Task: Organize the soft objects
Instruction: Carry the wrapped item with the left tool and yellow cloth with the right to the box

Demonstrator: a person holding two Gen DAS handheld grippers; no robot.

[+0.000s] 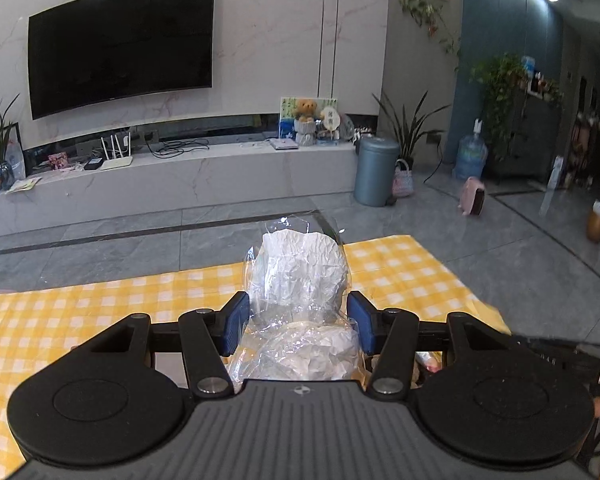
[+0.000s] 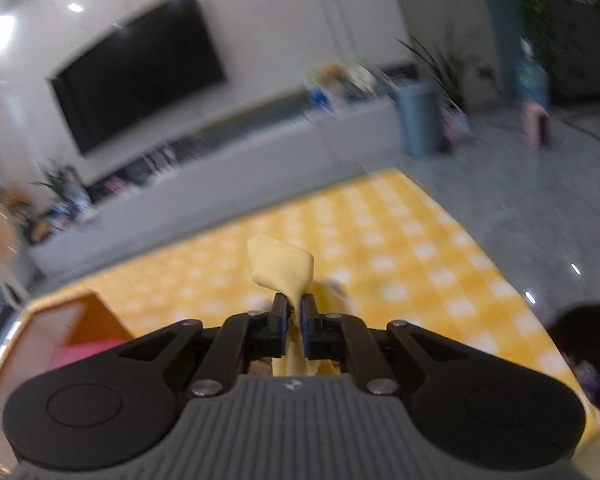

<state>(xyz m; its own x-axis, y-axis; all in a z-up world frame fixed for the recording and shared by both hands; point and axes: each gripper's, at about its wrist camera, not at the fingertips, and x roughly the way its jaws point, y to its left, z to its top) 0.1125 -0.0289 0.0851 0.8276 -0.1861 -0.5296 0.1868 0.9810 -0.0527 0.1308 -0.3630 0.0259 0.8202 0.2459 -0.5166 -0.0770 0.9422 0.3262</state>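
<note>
Left gripper [image 1: 298,322] half open, blue pads pressing plastic-wrapped white bundle [image 1: 300,276]. Right gripper [image 2: 295,320] clamped tight on yellow cloth [image 2: 281,266] above checkered tablecloth [image 2: 400,248].

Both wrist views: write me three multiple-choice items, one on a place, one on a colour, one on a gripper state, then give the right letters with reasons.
1. Where is the plastic-wrapped white bundle?
A. on the TV shelf
B. between the left gripper pads
C. in the blue bin

2. What colour is the checked cloth under both grippers?
A. yellow and white
B. red and black
C. green

3. How is the right gripper?
A. wide open and empty
B. out of view
C. shut on a pale yellow fabric piece

Key: 1 B, the bundle fills the gap between the blue pads. 2 A, yellow squares with white ones. 3 C, its pads pinch the fabric.
</note>
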